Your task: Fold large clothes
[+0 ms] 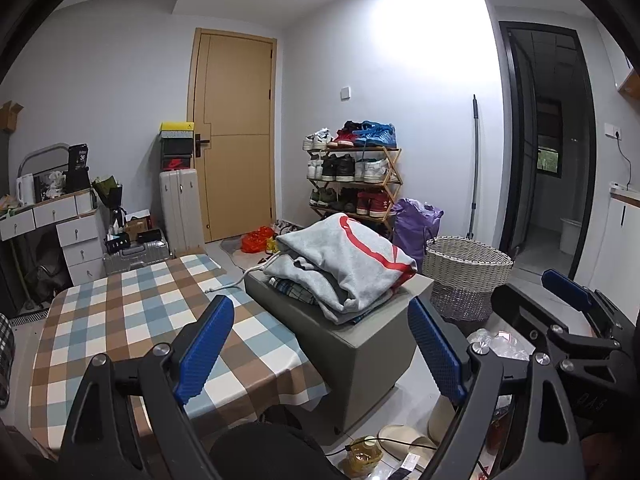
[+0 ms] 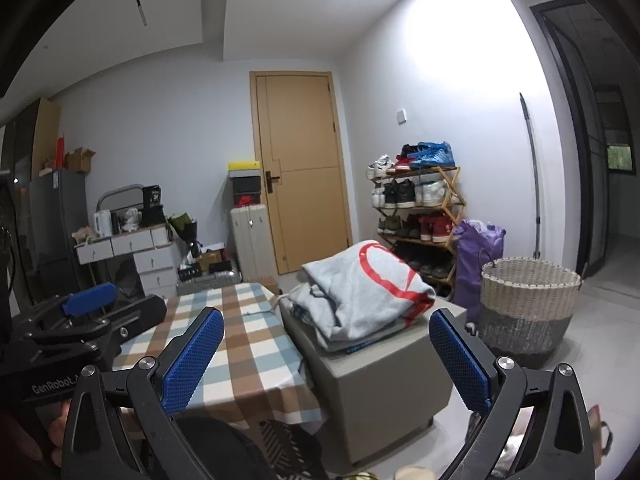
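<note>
Both grippers hang in the air, short of the work, with nothing between their blue pads. The left gripper (image 1: 320,344) has its jaws spread wide, framing the near end of the checked surface (image 1: 132,320) and the grey box-shaped stool (image 1: 360,356) just beside it. The right gripper (image 2: 326,354) is likewise wide open and empty, aimed at the same stool from a little further right (each gripper also shows at the edge of the other's view, so the two are held side by side).

The clothes sit in a pile on top of the stool: a light grey hoodie (image 1: 344,256) with a red printed mark lies uppermost, loosely bunched, its white drawstring (image 1: 236,280) trailing down onto the checked cloth. Beneath it a plaid garment (image 1: 290,286) peeks out at the left edge of the pile. Neither gripper touches the pile.

To the right of the stool stands a woven laundry basket (image 1: 466,264) on the floor, with a purple bag (image 1: 416,224) behind it and a wooden shoe rack (image 1: 356,176) against the wall. A tan door (image 1: 236,128) closes the far end of the room.
</note>
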Motion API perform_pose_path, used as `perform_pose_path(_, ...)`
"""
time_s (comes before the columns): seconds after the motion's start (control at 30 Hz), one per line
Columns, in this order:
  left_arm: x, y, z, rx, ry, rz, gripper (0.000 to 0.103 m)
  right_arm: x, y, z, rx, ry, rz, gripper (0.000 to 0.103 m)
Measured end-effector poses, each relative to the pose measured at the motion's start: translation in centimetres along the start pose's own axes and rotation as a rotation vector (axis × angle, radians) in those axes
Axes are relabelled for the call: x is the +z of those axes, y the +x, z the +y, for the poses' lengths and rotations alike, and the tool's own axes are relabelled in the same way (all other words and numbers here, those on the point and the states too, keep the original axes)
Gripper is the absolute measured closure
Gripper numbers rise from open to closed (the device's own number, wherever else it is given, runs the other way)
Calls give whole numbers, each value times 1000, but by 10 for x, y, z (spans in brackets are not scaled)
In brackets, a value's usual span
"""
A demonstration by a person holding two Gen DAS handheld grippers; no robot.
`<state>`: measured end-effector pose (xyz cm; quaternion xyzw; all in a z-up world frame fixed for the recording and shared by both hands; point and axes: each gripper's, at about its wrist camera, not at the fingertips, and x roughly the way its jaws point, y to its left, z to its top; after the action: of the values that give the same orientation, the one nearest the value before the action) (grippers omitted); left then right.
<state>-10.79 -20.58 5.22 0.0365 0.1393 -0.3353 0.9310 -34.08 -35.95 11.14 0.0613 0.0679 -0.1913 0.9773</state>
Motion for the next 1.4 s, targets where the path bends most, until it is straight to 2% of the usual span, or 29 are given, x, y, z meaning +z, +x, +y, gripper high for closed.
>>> perform_pose_path(0.33,1,0,-1,4,-2,15,17,-4,1,-8,0,26,10,0)
perform_pose_path(0.6,2,-2,-4,13,3,8,17,2,-1,-10,16,37,14,0)
perform_pose_path(0.8,4,-5,-2,15,2,-3,17,6,-10,-10,10,40,-15,0)
perform_pose_path(1.4,2,-6,-4,24,30,-31,17,5,-7,-7,21,32,-5,0)
